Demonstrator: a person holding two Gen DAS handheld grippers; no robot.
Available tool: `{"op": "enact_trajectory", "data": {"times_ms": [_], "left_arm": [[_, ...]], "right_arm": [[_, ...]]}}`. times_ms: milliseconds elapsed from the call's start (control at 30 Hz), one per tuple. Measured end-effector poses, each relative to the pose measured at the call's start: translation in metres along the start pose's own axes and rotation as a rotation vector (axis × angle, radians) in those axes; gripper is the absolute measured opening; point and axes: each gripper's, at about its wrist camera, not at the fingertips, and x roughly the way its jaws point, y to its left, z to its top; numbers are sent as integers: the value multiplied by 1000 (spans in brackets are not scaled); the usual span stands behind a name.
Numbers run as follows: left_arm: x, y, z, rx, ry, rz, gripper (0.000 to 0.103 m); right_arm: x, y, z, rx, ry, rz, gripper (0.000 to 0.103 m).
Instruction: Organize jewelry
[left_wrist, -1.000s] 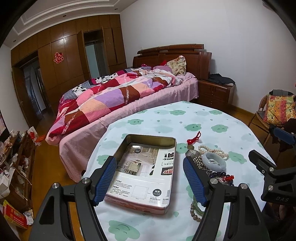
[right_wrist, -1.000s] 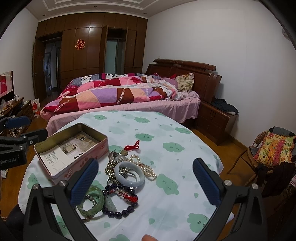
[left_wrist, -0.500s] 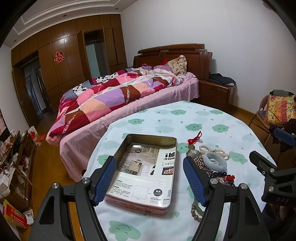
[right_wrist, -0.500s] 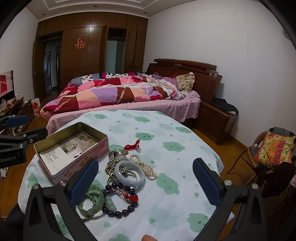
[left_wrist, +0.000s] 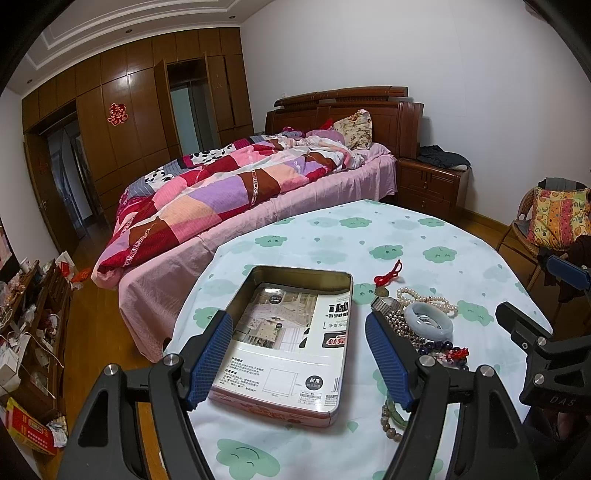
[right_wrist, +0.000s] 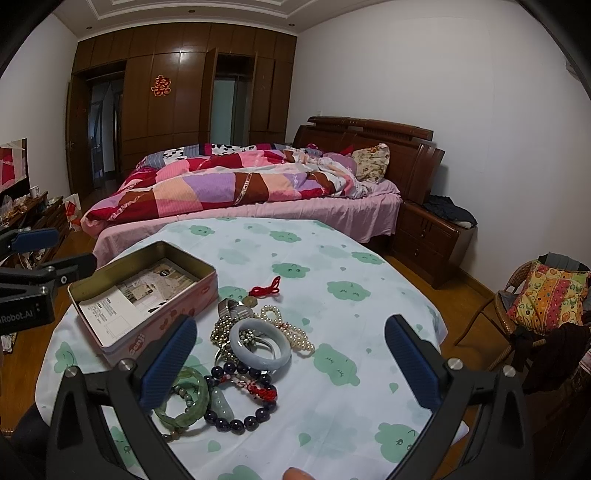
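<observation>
An open pink tin box (left_wrist: 334, 415) (right_wrist: 173, 317) with printed paper inside lies on the round table. To its right sits a jewelry pile: a pale jade bangle (right_wrist: 260, 344) (left_wrist: 428, 322), pearl strand (right_wrist: 295, 334), dark bead bracelet (right_wrist: 240, 417), green bangle (right_wrist: 184, 400), silver bead chain (right_wrist: 219, 332), a watch (right_wrist: 236, 309) and a red knotted cord (right_wrist: 266, 288) (left_wrist: 388, 275). My left gripper (left_wrist: 299, 345) is open and empty above the tin. My right gripper (right_wrist: 290, 349) is open and empty above the pile.
The table has a white cloth with green clouds (right_wrist: 343, 291). A bed with a patchwork quilt (right_wrist: 236, 188) stands behind it, with a nightstand (right_wrist: 432, 240) to the right. A wicker chair with a bright cushion (right_wrist: 546, 295) stands at the far right. A cluttered shelf (left_wrist: 33, 314) is at the left.
Both views have shifted very slightly; both grippers stay open and empty, and the jewelry and tin have not moved.
</observation>
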Motion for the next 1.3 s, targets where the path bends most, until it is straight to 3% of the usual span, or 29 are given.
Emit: {"op": "enact_trajectory", "data": {"times_ms": [700,833,1100,1300], "left_arm": [[5,-3,-6,5,17,-2,75],[9,-6,-8,8,28,-9,75],[24,-31,-22,68,89,-111,75],[53,-45,-40,66,189,-185,74]], "right_arm": [[1,1,-1,-2,6,-1,103],[5,3,-16,1,9,-7,103],[11,-17,-32,4,46,-51,103],[20,-25,-43,5,103,-56,103]]}}
